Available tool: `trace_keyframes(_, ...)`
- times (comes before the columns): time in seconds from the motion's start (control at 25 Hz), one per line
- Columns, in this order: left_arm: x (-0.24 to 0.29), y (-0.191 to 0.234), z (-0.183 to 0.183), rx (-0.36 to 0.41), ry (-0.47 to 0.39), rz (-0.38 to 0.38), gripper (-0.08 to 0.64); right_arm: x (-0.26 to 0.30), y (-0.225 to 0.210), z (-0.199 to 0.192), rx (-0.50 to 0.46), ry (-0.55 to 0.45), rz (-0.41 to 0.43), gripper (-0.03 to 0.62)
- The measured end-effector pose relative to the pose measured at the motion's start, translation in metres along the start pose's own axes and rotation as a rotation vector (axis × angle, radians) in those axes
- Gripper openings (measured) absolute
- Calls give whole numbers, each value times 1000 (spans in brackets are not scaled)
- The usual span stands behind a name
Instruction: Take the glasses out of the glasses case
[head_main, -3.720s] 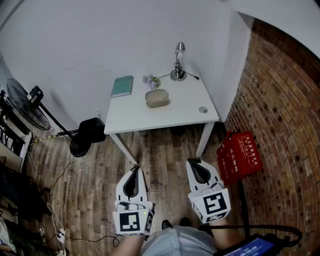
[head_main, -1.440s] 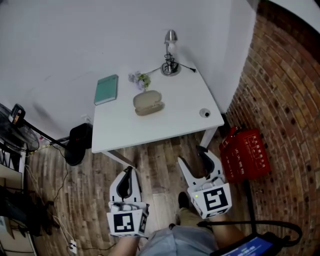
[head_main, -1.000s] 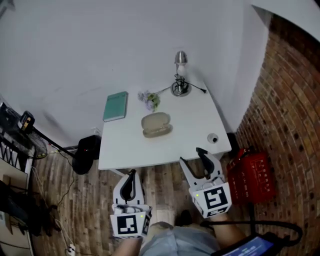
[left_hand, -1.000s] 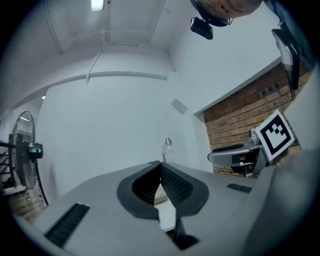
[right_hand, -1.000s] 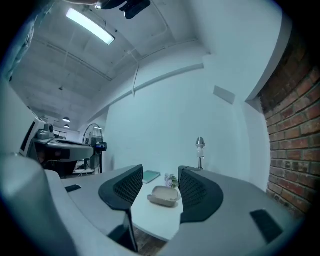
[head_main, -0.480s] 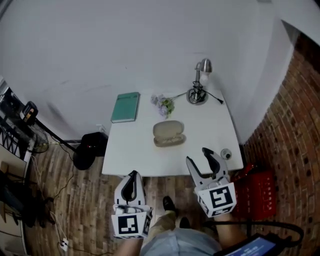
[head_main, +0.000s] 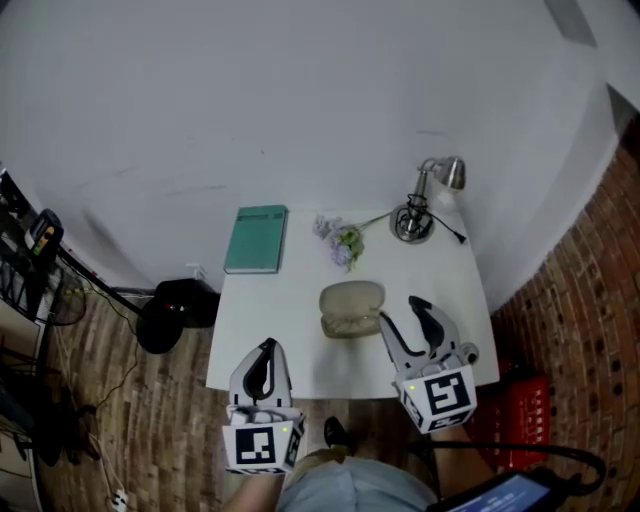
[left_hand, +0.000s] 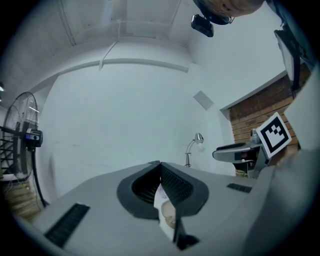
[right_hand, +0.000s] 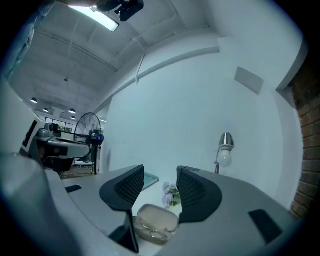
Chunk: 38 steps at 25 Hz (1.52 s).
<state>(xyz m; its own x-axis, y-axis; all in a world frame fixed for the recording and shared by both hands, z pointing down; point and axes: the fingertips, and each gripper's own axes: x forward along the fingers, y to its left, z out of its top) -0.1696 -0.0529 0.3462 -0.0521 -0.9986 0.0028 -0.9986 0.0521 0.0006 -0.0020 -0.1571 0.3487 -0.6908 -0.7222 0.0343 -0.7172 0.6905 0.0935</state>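
Observation:
The beige glasses case (head_main: 352, 308) lies open in the middle of the white table (head_main: 262, 318). In the right gripper view the glasses case (right_hand: 157, 219) is straight ahead, lid up, with the glasses (right_hand: 150, 232) lying in its lower half. My right gripper (head_main: 402, 314) hovers over the table's front right, its tips just right of the case. It is open, its jaws have just been closing a little, and nothing is between them. My left gripper (head_main: 265, 350) is shut and empty at the table's front edge, left of the case.
A green book (head_main: 257, 239) lies at the back left, beside a small bunch of flowers (head_main: 343, 240) and a desk lamp (head_main: 424, 205) at the back right. A small round object (head_main: 466, 353) sits at the front right corner. On the floor are a red crate (head_main: 527, 415) and a black object (head_main: 178, 305).
The table has come much closer. Both grippers moved forward to it: the right one now reaches over the front edge beside the case, the left one reaches the edge.

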Motion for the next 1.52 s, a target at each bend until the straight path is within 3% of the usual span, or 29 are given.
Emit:
trace_keyframes(0.4,58,45,16,-4,-49,-11,6,63,-14,23,-57,-55,-42,218)
trace_keyframes(0.64,71,47,5,-9,29,-10,6,81,-19,11,-63,-11,-22,218)
trace_keyframes(0.84,83,52,2,-16,10,21,6,95,-22,-14,-68,65,41,212)
trace_keyframes(1.52,102,52,-54,-46,167,68,6,103,-9,-135,-6,356,238,193)
